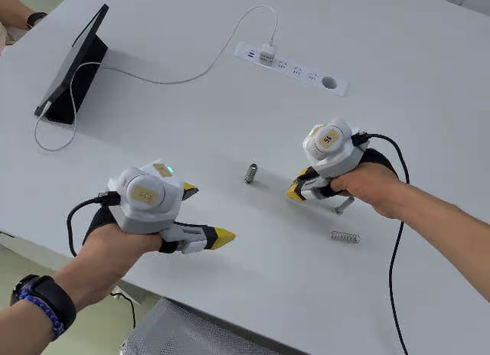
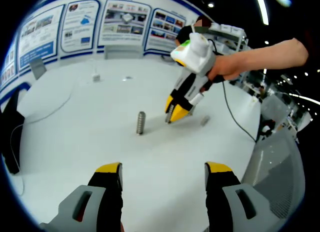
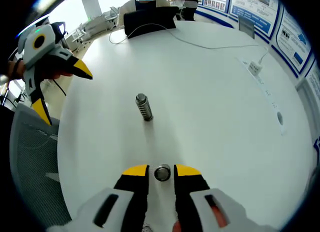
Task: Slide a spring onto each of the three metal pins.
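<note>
Right tongs (image 3: 161, 170) nip a small metal part (image 3: 162, 174) end-on: pin or spring, unclear. Left tongs (image 2: 163, 168) apart, empty. Loose spring (image 1: 344, 236) lies near right on surface (image 1: 191, 118) — likely light, rolls, squashes — pinch mid-coil gently.

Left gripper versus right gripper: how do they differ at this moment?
The left gripper has its fingers wide apart with nothing between them; the right gripper has its fingers closed narrowly about a metal pin. The left gripper hovers near level by the table's near edge; the right gripper tilts down to the table. Both have yellow-tipped fingers.
</note>
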`<act>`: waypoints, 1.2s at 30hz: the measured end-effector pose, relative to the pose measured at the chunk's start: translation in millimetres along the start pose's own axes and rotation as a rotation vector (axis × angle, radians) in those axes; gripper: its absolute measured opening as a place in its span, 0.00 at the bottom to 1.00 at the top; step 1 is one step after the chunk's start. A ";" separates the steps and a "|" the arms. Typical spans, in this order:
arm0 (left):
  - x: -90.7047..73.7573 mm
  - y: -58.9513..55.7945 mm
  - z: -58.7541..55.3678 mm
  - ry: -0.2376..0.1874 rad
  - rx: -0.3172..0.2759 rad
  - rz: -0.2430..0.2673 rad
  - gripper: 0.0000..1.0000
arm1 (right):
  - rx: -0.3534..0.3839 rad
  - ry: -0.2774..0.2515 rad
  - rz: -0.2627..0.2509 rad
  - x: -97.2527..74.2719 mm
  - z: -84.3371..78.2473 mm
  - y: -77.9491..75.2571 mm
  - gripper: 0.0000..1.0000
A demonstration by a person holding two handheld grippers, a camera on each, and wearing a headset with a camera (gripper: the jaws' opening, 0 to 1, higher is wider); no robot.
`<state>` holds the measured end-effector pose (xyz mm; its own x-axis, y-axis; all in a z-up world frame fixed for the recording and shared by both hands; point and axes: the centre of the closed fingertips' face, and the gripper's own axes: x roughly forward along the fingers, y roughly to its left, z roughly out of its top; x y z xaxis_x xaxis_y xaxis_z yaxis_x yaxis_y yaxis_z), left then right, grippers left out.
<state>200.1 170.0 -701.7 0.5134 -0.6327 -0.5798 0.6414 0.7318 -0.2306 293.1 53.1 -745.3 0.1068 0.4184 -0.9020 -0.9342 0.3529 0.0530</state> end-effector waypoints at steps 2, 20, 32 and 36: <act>0.1 -0.4 0.3 0.000 0.000 -0.001 0.68 | 0.000 0.001 0.002 -1.2 -0.7 0.1 0.26; 1.5 -8.1 6.8 -0.006 0.015 -0.012 0.68 | 0.030 -0.076 -0.060 -28.8 -8.0 -7.5 0.53; -0.6 -9.6 7.4 -0.004 0.020 -0.011 0.68 | 0.138 -0.181 -0.098 -45.2 -12.8 -1.4 0.62; -1.3 -12.0 7.9 -0.004 0.019 -0.011 0.68 | 0.173 -0.227 -0.118 -53.4 -10.9 -0.7 0.65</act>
<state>196.3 160.0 -692.0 0.5081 -0.6419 -0.5743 0.6581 0.7195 -0.2219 284.4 21.4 -701.8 0.3029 0.5351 -0.7886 -0.8410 0.5393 0.0430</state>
